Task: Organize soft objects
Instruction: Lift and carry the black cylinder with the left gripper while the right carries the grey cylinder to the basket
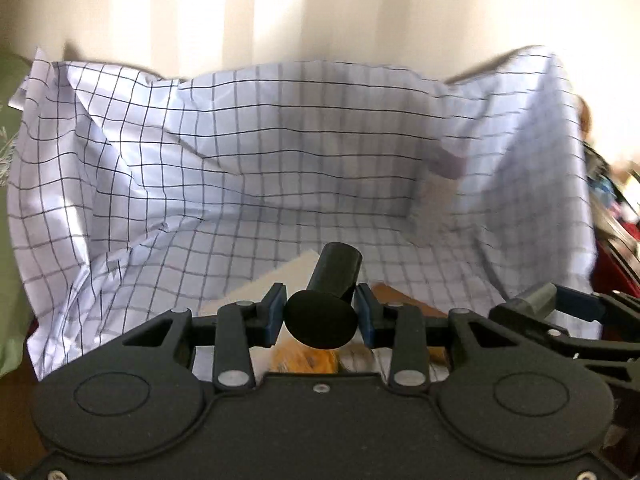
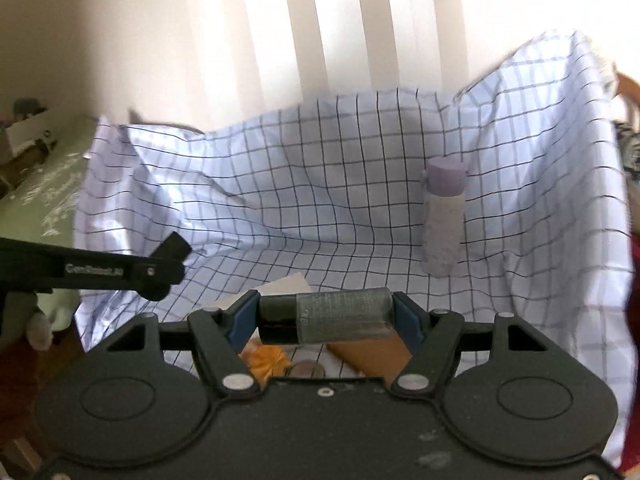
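Note:
A white cloth with a dark grid (image 1: 280, 168) lines a box and drapes over its walls; it also shows in the right wrist view (image 2: 340, 200). My left gripper (image 1: 320, 314) is shut on a black funnel-shaped piece (image 1: 328, 300), held above the cloth. My right gripper (image 2: 324, 316) is shut on a clear tube with a dark cap (image 2: 324, 314), held crosswise. A pale bottle with a purple cap (image 2: 444, 216) stands on the cloth at the right. Under the grippers lie a white card (image 2: 280, 284), an orange soft item (image 2: 266, 360) and a brown flat piece (image 2: 372, 354).
A green fabric surface (image 2: 44, 196) lies left of the box, with a small cardboard box (image 2: 24, 132) behind it. The left gripper's arm (image 2: 92, 270) reaches in from the left. Vertical blinds (image 2: 360, 20) hang behind. Cluttered items (image 1: 616, 196) sit at the right.

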Demonstrator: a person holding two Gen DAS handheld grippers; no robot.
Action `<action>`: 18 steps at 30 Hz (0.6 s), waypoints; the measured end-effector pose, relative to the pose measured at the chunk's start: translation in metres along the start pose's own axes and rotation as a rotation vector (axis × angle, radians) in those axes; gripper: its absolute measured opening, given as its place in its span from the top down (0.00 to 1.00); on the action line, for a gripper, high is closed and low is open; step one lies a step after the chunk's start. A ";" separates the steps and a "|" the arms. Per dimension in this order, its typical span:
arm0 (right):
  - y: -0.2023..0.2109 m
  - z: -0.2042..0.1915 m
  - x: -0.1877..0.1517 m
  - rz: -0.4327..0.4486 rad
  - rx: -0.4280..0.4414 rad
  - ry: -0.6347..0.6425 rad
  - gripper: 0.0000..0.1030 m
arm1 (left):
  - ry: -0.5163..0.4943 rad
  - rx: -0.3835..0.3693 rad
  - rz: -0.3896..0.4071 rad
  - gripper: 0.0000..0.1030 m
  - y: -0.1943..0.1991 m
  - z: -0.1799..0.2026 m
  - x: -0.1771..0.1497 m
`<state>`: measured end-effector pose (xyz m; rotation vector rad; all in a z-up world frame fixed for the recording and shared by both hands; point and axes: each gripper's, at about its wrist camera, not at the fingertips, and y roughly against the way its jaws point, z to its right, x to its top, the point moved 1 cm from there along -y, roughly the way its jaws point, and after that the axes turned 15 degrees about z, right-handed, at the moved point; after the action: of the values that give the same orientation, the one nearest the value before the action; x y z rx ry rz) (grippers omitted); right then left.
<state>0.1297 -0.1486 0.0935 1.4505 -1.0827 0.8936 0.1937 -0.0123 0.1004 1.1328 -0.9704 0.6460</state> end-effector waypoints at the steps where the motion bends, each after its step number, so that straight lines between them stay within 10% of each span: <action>1: 0.013 -0.003 -0.005 0.013 -0.003 -0.002 0.32 | -0.007 -0.008 0.007 0.63 0.010 0.004 -0.006; 18: 0.146 -0.012 -0.091 0.027 -0.086 -0.185 0.32 | 0.048 0.046 -0.035 0.63 0.089 0.017 -0.114</action>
<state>-0.0364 -0.1260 0.0546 1.4714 -1.2646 0.7332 0.0616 0.0046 0.0406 1.1681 -0.8971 0.6670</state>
